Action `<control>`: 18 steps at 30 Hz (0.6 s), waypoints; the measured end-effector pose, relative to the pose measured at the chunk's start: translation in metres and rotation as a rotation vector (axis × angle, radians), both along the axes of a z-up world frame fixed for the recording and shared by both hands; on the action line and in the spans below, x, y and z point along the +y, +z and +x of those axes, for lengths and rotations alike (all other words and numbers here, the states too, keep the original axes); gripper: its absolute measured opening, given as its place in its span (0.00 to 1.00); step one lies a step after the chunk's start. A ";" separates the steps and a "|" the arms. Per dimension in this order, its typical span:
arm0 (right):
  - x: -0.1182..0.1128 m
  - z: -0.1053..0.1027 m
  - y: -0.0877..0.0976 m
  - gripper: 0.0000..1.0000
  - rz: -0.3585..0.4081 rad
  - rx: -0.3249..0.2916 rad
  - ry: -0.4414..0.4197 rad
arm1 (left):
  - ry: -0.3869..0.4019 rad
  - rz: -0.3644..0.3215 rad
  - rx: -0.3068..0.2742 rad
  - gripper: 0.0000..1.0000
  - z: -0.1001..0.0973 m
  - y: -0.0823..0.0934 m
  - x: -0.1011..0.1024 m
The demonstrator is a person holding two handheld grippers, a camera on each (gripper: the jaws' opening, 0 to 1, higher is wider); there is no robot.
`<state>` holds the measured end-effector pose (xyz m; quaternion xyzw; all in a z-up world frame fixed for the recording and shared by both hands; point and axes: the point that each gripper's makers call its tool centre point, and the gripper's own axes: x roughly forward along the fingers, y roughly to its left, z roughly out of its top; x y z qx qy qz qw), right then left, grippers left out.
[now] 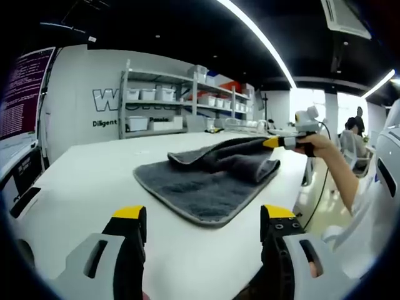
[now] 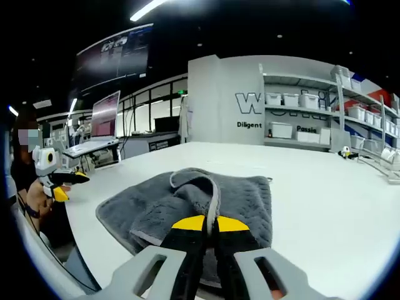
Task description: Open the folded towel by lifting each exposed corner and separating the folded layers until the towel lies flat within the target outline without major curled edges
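A grey towel (image 1: 200, 184) lies partly folded on the white table (image 1: 87, 181). My right gripper (image 1: 274, 142) comes in from the right in the left gripper view, shut on the towel's upper layer and holding that layer raised off the lower one. In the right gripper view its yellow-tipped jaws (image 2: 210, 224) are closed together on a fold of the towel (image 2: 244, 197), whose light hem curls up just ahead. My left gripper (image 1: 203, 214) hovers open over the table, short of the towel's near edge. It also appears as the left gripper (image 2: 62, 185) beyond the table's corner.
Metal shelves (image 1: 169, 103) with white bins stand against the far wall. A screen (image 1: 22, 90) is at the left, and a laptop (image 2: 103, 122) sits on a desk. A person's arm (image 1: 337, 169) reaches in at the right table edge.
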<state>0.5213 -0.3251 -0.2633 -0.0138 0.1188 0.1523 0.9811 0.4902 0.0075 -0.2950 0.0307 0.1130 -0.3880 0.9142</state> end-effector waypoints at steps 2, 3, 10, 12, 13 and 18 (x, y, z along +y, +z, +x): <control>-0.004 0.000 0.003 0.00 -0.009 -0.004 -0.002 | 0.004 0.011 0.010 0.76 0.000 -0.002 0.000; -0.007 0.001 0.004 0.00 -0.016 -0.005 -0.004 | 0.004 0.020 0.015 0.77 0.000 -0.003 0.000; -0.024 0.004 0.018 0.00 -0.067 -0.024 -0.007 | 0.014 0.051 0.023 0.80 -0.001 -0.003 -0.002; -0.029 0.005 0.023 0.00 -0.086 -0.027 -0.008 | 0.016 0.056 0.026 0.81 -0.002 -0.003 -0.003; -0.031 0.005 0.024 0.00 -0.091 -0.028 -0.008 | 0.018 0.057 0.030 0.81 -0.002 -0.003 -0.003; -0.041 0.006 0.029 0.00 -0.127 -0.026 -0.010 | 0.023 0.059 0.034 0.81 -0.002 -0.003 -0.005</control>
